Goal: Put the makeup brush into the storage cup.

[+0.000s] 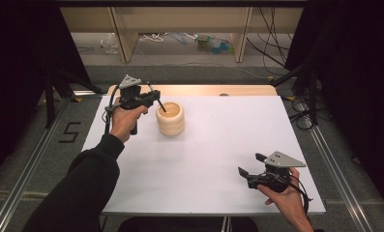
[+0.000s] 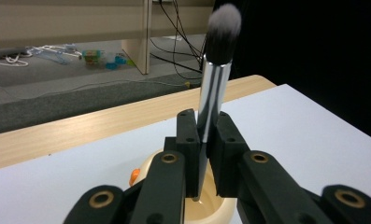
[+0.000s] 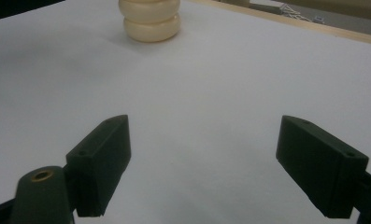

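Brush [image 2: 214, 88] stands nearly upright in the left gripper [image 2: 205, 140], clamped on its metal handle, bristles up, its lower end dipping into the cream holder [image 1: 170, 119] directly below. Right gripper [image 1: 252, 165], jaws apart, waits well away, nearer the table's [image 1: 218, 140] front edge.

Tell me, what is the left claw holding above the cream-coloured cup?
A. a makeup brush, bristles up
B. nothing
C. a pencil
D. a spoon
A: the left claw is shut on the silver handle of a makeup brush, its soft bristles on top, its lower end over the cup.
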A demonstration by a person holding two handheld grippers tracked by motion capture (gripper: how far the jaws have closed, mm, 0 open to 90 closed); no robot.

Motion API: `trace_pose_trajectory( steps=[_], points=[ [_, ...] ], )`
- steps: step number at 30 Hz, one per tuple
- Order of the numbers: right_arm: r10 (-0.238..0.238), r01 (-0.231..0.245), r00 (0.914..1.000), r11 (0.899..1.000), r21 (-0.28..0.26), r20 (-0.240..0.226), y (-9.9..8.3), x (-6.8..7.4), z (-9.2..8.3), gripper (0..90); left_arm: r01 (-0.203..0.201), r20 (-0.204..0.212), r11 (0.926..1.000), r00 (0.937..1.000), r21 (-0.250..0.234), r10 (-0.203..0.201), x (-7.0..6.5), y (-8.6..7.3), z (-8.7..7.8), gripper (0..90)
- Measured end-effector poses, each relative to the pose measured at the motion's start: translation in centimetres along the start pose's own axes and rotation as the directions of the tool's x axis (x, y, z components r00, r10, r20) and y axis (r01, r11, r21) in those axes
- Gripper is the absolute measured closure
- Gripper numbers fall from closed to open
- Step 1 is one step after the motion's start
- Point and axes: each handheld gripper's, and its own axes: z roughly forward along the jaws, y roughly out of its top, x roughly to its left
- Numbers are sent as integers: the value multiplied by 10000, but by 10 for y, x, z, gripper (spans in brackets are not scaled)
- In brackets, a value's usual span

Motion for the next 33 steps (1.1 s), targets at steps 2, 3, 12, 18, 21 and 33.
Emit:
trace_pose_trajectory(
  steps=[2, 3, 12, 18, 21, 33],
  points=[
    [6, -7, 10000, 10000, -89, -99, 0, 0, 1, 189, -113, -136, 9998, 9998, 147, 115, 1, -2, 5, 830],
    [82, -83, 9999, 9999, -64, -116, 0, 0, 1, 189, -103, -168, 9998, 9998, 175, 106, 1, -3, 8, 830],
    [35, -37, 9999, 9997, -238, -114, 0, -1, 2, 189, 84, -333, 9997, 9994, 211, -77, 3, -6, 21, 830],
    [66, -67, 9999, 9999, -101, -126, 0, -1, 1, 189, 111, -413, 9993, 9991, 369, -96, 4, -9, 27, 830],
    [155, -156, 9997, 9999, -10, -169, 0, 0, 1, 190, 14, -437, 9987, 9990, 514, 9, 3, -11, 31, 829],
    [78, -79, 9999, 9999, -121, -131, 0, 0, 1, 190, -326, -292, 9939, 9989, 1051, 358, -6, -23, 48, 828]
  ],
)
